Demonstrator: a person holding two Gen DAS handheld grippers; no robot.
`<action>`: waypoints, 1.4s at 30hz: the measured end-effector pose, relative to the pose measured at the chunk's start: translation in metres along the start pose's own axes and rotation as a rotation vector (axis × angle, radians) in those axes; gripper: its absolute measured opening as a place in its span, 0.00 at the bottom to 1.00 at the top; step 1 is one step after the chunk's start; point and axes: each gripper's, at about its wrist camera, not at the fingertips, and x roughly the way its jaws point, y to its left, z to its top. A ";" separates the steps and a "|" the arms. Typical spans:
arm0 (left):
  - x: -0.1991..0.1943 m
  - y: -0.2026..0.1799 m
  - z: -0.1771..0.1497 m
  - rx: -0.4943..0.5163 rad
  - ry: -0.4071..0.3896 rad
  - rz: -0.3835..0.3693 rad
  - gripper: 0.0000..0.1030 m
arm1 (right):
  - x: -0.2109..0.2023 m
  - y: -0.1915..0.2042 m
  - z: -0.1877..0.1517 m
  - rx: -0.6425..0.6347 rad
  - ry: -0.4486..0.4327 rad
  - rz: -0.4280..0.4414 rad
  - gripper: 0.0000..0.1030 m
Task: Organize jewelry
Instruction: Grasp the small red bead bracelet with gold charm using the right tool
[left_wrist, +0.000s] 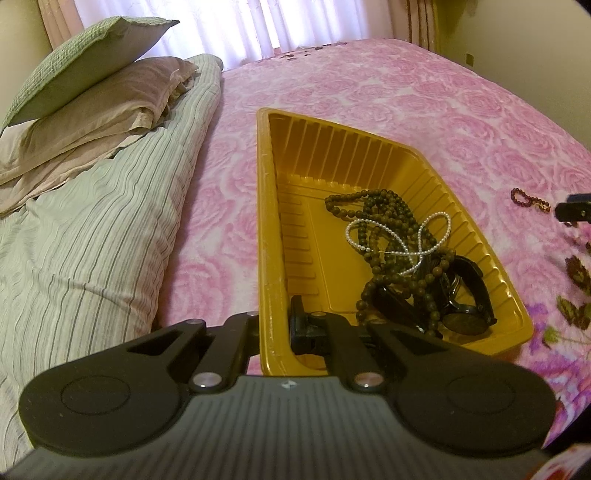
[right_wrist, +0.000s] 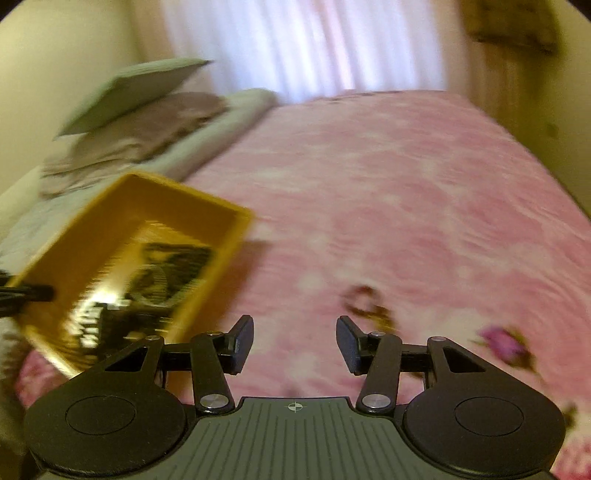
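A yellow plastic tray (left_wrist: 271, 221) lies on the pink bed. It holds dark brown bead strands (left_wrist: 384, 210), a white pearl strand (left_wrist: 406, 240) and black watches (left_wrist: 469, 302). My left gripper (left_wrist: 275, 319) is shut on the tray's near-left wall, one finger outside and one inside. A dark red bead bracelet (left_wrist: 530, 199) lies on the bedspread to the right of the tray. In the blurred right wrist view, my right gripper (right_wrist: 294, 339) stands open with nothing between its fingers, and the bracelet (right_wrist: 365, 301) lies just beyond its right finger. The tray (right_wrist: 207, 199) is to its left.
Stacked pillows (left_wrist: 92, 96) and a striped folded quilt (left_wrist: 103, 229) fill the left side of the bed. The pink rose bedspread (left_wrist: 369, 103) stretches back to white curtains (left_wrist: 295, 26). A fingertip of the right gripper (left_wrist: 572, 212) pokes in at the right edge.
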 end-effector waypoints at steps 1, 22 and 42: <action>0.000 0.000 0.000 0.001 0.000 0.000 0.03 | 0.000 -0.007 -0.002 0.015 0.001 -0.015 0.48; -0.001 0.000 0.000 0.006 0.003 0.005 0.03 | 0.048 -0.035 0.002 -0.057 0.061 -0.097 0.15; 0.001 -0.001 0.001 0.010 0.004 0.009 0.03 | -0.002 -0.068 -0.007 0.044 0.044 -0.187 0.04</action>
